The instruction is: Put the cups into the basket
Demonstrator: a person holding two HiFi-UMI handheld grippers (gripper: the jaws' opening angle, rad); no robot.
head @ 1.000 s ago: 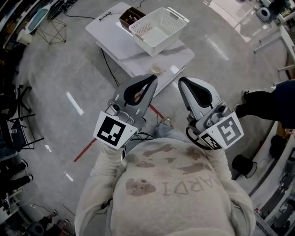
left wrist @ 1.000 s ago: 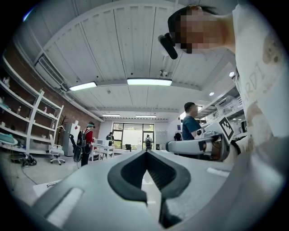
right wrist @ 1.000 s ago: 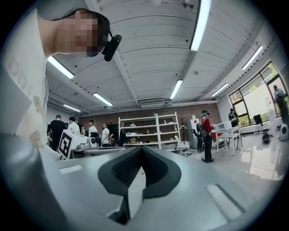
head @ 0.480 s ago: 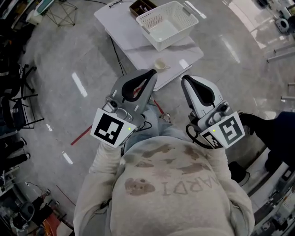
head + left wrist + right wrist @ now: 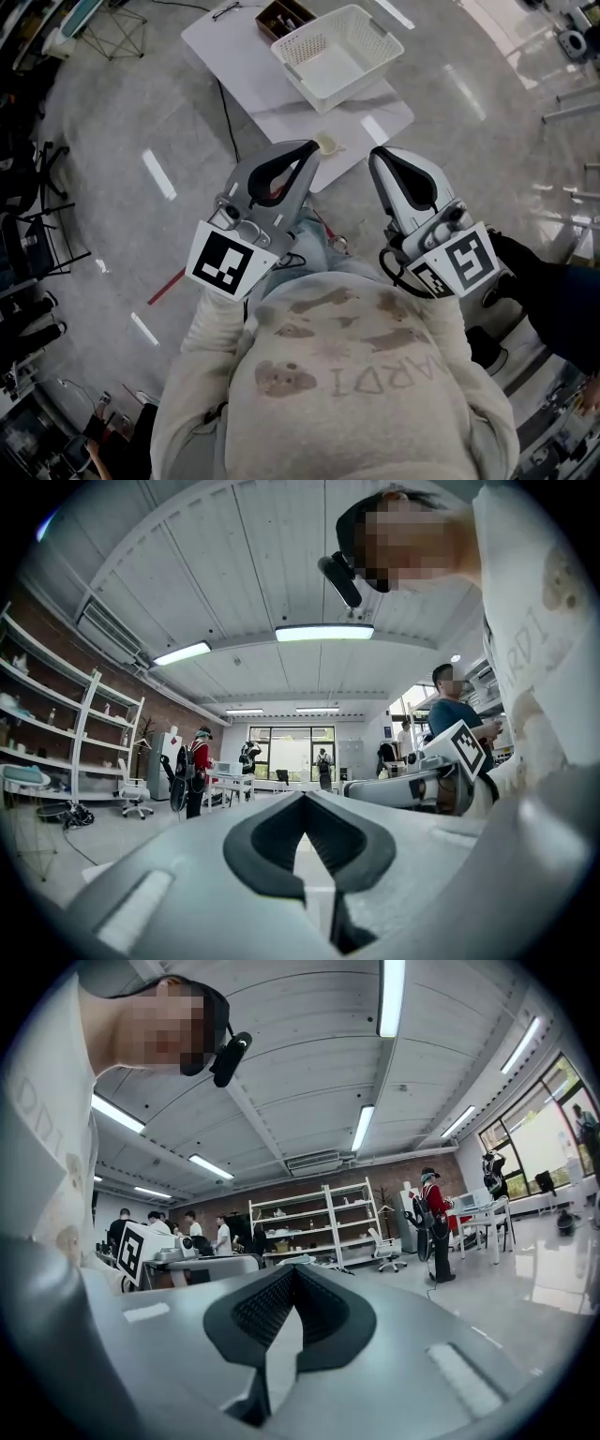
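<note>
In the head view a white slatted basket (image 5: 361, 82) stands on a white table (image 5: 242, 58) out in front of me. One pale cup (image 5: 325, 143) sits at the table's near edge, apart from the basket. My left gripper (image 5: 312, 148) and right gripper (image 5: 374, 156) are held close to my chest, short of the table, tips pointing toward it. Both are shut with nothing between the jaws. The left gripper view shows the left gripper (image 5: 302, 799) with jaws closed against a room background, and the right gripper (image 5: 293, 1272) looks the same in its own view. Neither gripper view shows the cup or the basket.
A brown box (image 5: 281, 15) sits behind the basket on the table. A black cable (image 5: 225, 117) and a red floor strip (image 5: 169, 286) run beside the table. Dark chairs (image 5: 28, 234) line the left. A person in dark clothes (image 5: 553, 300) stands at my right.
The table, basket and cup have shifted slightly in the head view as I moved. Both grippers keep the same raised, shut pose.
</note>
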